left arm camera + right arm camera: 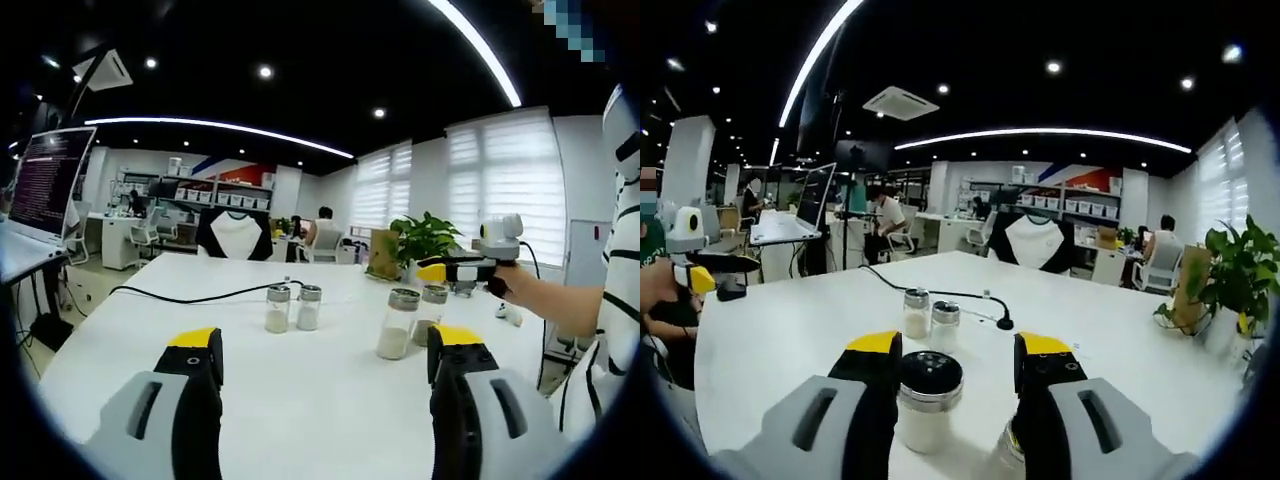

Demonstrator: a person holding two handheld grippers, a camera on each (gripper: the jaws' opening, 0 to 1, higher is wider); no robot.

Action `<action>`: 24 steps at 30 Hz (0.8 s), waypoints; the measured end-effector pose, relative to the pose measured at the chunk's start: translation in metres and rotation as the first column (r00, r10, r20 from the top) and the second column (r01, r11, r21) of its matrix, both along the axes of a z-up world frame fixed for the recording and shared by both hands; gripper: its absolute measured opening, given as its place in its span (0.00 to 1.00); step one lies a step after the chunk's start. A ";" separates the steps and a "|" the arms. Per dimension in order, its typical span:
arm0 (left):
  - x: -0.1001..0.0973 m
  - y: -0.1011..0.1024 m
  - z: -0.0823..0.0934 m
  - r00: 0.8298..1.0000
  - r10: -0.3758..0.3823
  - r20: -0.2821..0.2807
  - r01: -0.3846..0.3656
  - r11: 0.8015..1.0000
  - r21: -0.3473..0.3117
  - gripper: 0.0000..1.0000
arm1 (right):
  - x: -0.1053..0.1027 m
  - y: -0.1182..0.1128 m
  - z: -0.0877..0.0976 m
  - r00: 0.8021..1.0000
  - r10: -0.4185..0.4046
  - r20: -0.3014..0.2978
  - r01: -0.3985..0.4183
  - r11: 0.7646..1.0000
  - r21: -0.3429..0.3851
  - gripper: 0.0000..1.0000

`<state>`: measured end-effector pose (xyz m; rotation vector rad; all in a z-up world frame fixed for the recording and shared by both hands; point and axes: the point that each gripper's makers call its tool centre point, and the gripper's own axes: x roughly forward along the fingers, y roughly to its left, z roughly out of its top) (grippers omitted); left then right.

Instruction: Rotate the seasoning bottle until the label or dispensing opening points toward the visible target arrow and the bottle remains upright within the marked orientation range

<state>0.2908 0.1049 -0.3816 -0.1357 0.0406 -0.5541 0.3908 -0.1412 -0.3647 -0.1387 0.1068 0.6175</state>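
Bracketing a glass, black-capped seasoning bottle [927, 400] with my right gripper [955, 370], jaws apart, I am holding my left gripper [325, 355] spread over the white office table [300, 400].

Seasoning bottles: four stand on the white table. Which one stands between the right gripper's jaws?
The black-capped seasoning bottle stands between the right gripper jaws. The far pair stands beyond, near the black cable.

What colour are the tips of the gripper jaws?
Yellow tips on the right gripper, clearest in the right gripper view.
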 end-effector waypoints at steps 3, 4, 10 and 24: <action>0.004 -0.008 0.003 1.000 -0.018 0.005 0.018 1.000 -0.006 0.89 | -0.006 -0.012 0.005 0.999 -0.019 0.031 0.018 0.999 0.026 0.44; 0.005 -0.012 0.003 1.000 -0.024 0.006 0.024 1.000 0.002 0.89 | -0.010 -0.018 0.008 0.999 -0.025 0.041 0.023 0.999 0.039 0.44; 0.014 -0.026 0.009 0.998 -0.053 0.016 0.053 0.999 -0.001 0.89 | -0.021 -0.051 0.018 0.992 -0.090 0.085 0.082 0.993 0.090 0.44; 0.028 -0.048 0.029 0.994 -0.084 0.065 0.085 0.996 -0.018 0.87 | -0.039 -0.119 0.018 0.960 -0.260 0.100 0.242 0.956 0.163 0.43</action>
